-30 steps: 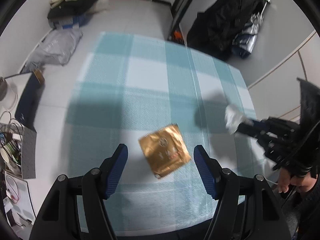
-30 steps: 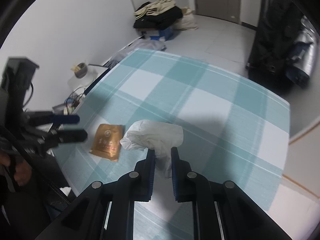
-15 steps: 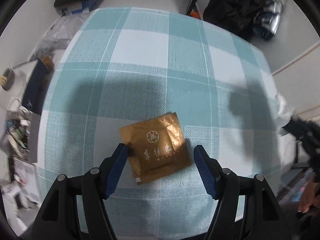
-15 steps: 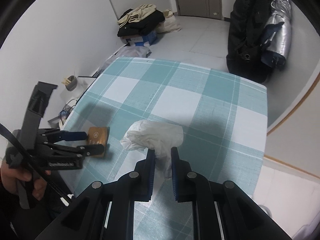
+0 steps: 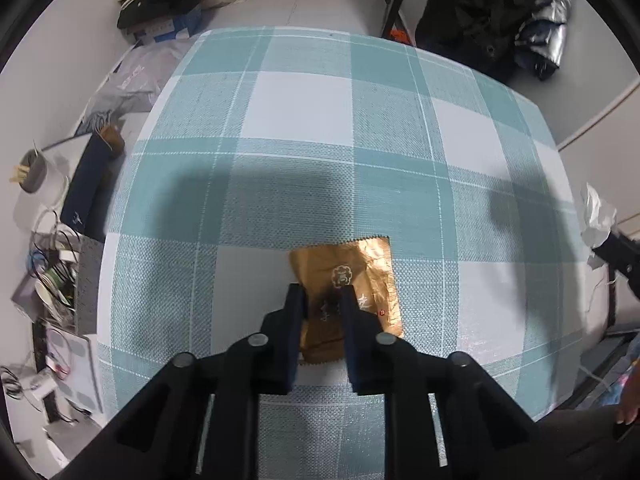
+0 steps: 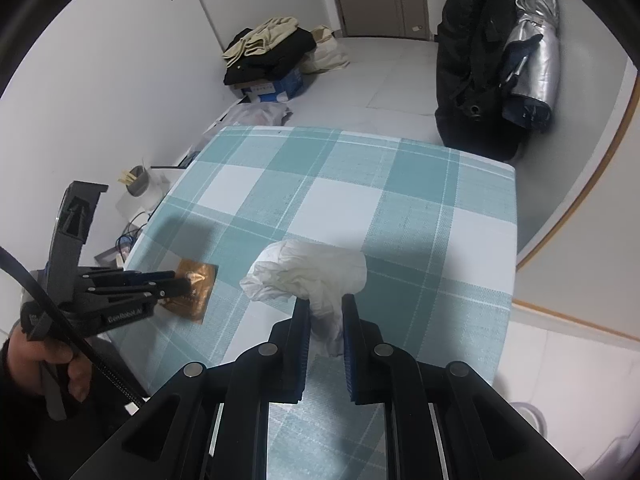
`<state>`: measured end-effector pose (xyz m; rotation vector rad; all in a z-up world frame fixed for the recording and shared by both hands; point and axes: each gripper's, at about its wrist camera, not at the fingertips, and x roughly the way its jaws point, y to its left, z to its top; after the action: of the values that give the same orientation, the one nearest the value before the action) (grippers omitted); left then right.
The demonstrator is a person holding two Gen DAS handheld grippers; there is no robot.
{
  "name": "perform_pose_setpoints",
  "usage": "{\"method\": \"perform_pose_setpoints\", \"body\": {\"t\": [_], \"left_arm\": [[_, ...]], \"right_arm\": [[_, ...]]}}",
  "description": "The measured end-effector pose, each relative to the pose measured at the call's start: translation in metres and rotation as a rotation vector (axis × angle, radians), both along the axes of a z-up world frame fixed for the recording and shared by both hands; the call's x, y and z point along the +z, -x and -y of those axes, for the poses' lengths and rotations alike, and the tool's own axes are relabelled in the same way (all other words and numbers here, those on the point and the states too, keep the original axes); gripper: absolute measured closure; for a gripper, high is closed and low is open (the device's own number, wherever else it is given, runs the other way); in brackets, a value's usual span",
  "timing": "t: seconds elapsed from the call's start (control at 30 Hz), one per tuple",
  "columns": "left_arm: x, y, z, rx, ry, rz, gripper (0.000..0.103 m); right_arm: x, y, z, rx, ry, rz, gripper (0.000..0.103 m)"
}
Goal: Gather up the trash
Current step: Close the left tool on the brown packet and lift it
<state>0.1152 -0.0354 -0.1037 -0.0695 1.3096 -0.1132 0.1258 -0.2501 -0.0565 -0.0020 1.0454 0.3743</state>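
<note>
A gold foil wrapper (image 5: 372, 276) lies on the teal-and-white checked tablecloth (image 5: 304, 100) near its front edge. My left gripper (image 5: 322, 292) points steeply down at it. Its jaws are closing, and the wrapper's left part is pinched and buckled between the pads. The right wrist view shows the same wrapper (image 6: 196, 288) under the left gripper (image 6: 180, 280), held by a person's hand. My right gripper (image 6: 324, 300) is shut on a crumpled white tissue (image 6: 312, 268), held above the cloth. The tissue (image 5: 596, 216) also shows at the right edge of the left wrist view.
Left of the table are a grey cup (image 5: 34, 168), a dark case (image 5: 86, 188) and tangled cables (image 5: 52, 264). A pile of clothes on a box (image 6: 268, 60) sits on the floor behind. A black coat (image 6: 472, 60) and a silver umbrella (image 6: 536, 48) hang at the back right.
The left jaws went from wide open on either side of the wrapper to pinching it. The left gripper tipped further downward. The right gripper drifted right with the tissue.
</note>
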Motion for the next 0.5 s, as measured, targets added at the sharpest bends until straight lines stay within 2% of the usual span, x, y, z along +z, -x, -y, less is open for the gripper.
{"method": "perform_pose_setpoints", "body": {"t": [0.2, 0.43, 0.5], "left_arm": [[0.008, -0.006, 0.002, 0.014, 0.096, 0.032, 0.103], [0.022, -0.002, 0.002, -0.003, 0.184, 0.086, 0.103], [0.021, -0.004, -0.002, 0.014, 0.222, 0.078, 0.103]], "right_arm": [[0.002, 0.003, -0.001, -0.002, 0.0, 0.008, 0.089], [0.005, 0.007, 0.006, -0.028, -0.011, 0.012, 0.089], [0.005, 0.006, 0.008, -0.039, -0.015, 0.008, 0.089]]}}
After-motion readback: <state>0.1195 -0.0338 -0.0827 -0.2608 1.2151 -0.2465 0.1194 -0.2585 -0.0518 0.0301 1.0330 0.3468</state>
